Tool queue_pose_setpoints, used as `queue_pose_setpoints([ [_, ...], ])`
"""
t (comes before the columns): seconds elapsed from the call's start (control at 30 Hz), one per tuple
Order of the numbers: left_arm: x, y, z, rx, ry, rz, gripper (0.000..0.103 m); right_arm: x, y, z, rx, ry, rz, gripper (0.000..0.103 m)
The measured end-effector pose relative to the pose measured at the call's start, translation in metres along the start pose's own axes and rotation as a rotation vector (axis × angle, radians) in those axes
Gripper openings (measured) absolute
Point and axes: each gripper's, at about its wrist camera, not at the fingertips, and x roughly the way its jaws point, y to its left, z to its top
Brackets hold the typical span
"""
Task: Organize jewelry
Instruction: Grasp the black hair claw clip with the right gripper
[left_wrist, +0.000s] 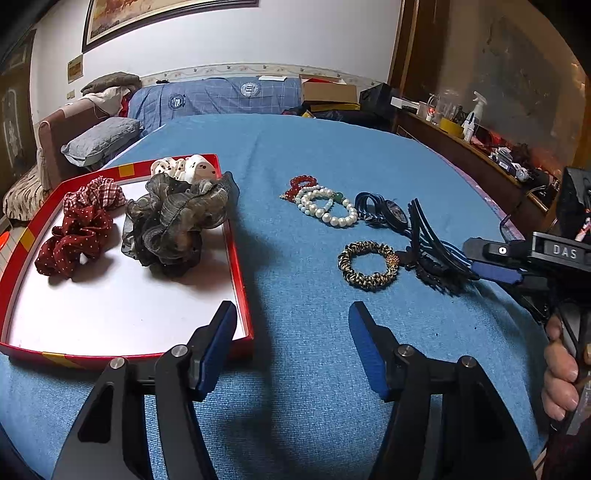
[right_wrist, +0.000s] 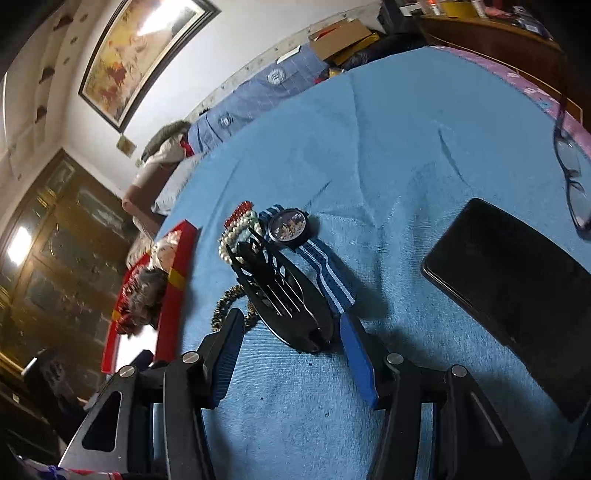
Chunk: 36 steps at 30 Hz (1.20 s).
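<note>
A red-rimmed tray (left_wrist: 242, 280) on the blue cloth holds a red dotted scrunchie (left_wrist: 79, 236), a brown sheer scrunchie (left_wrist: 177, 221) and a white spotted one (left_wrist: 184, 170). Right of it lie pearl and red bead bracelets (left_wrist: 325, 203), a blue striped watch (right_wrist: 291, 227), a gold-black braided bracelet (left_wrist: 369, 264) and a black hair claw (right_wrist: 284, 295). My left gripper (left_wrist: 291, 332) is open and empty, beside the tray's near corner. My right gripper (right_wrist: 291, 332) is open, its fingers either side of the hair claw's near end; it also shows in the left wrist view (left_wrist: 491, 262).
A black phone (right_wrist: 513, 291) lies on the cloth to the right of the right gripper. Eyeglasses (right_wrist: 572, 177) lie near the pink right edge. Pillows, boxes and a cluttered wooden shelf stand beyond the blue surface.
</note>
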Motion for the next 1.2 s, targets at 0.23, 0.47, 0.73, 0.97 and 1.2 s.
queue_pose_setpoints([
  [0.23,0.0,0.0,0.0,0.0,0.0,0.0,0.062,0.023,0.014,0.01,-0.116,0.036,-0.052,0.061],
  [0.47,0.0,-0.001,0.0,0.002,0.0,0.003,0.062,0.04,0.041,0.01,-0.247,0.074,-0.059,0.062],
  [0.73,-0.003,0.0,-0.001,0.0,-0.005,-0.002,0.062,0.057,0.056,0.005,-0.413,0.065,-0.25,0.046],
  [0.97,0.001,-0.021,0.006,0.086,0.013,-0.046,0.068,0.012,0.043,0.013,-0.346,-0.118,-0.072,0.047],
  [1.2,0.048,-0.057,0.033,0.159,0.142,-0.089,0.071,0.002,0.031,0.017,-0.276,-0.152,-0.051,0.047],
])
